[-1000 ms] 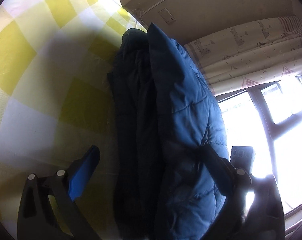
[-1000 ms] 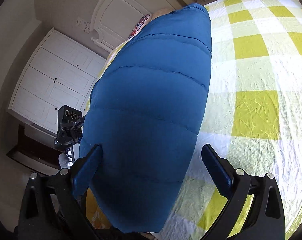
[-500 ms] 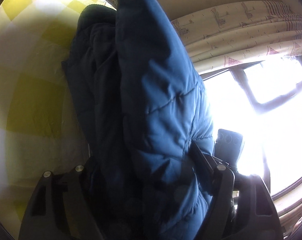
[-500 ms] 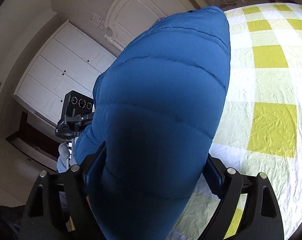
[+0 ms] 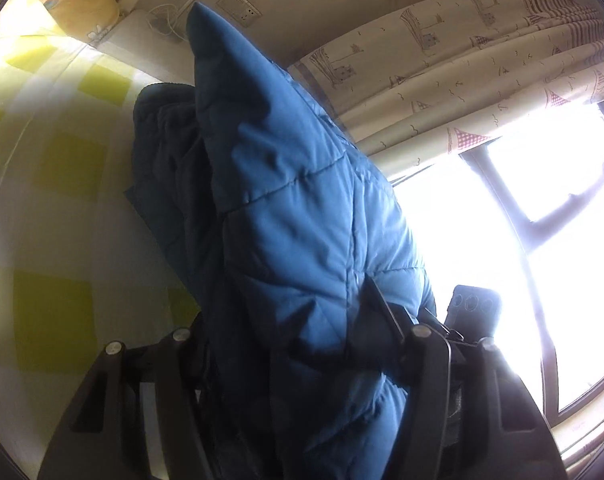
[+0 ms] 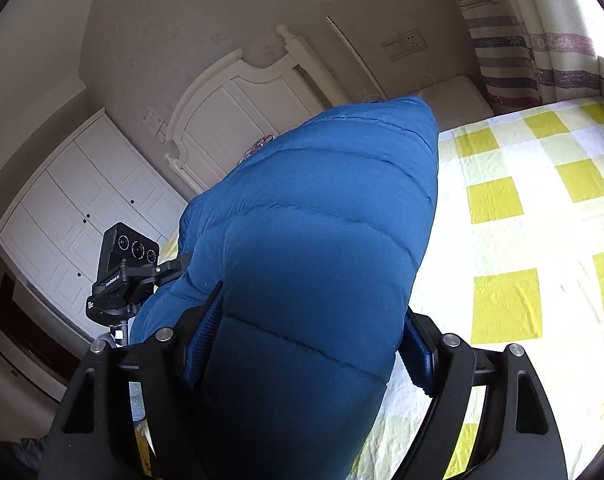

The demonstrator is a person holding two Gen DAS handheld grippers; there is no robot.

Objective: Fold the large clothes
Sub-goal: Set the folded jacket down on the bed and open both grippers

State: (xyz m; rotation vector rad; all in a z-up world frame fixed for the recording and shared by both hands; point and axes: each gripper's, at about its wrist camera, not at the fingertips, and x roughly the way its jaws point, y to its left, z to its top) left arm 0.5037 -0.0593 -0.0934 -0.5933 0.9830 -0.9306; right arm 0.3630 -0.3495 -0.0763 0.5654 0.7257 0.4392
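Note:
A blue quilted down jacket (image 5: 293,216) hangs folded in the air above a bed with a yellow-and-white checked sheet (image 5: 53,168). My left gripper (image 5: 289,344) is shut on one bottom end of the jacket; its fingers are sunk in the padding. My right gripper (image 6: 306,344) is shut on the other end of the jacket (image 6: 322,216), with its blue pads pressed into both sides. The left gripper's body also shows at the left of the right wrist view (image 6: 125,276). The right gripper's camera block shows in the left wrist view (image 5: 474,312).
The checked sheet (image 6: 522,240) spreads to the right. A white headboard (image 6: 237,108) and white cupboards (image 6: 81,216) stand behind. Curtains (image 5: 462,72) and a bright window (image 5: 522,200) are at the right. A pillow (image 5: 85,12) lies at the bed's head.
Both grippers went from open around the jacket to shut on it. The jacket has been lifted off the sheet, and both views have tilted up toward the walls.

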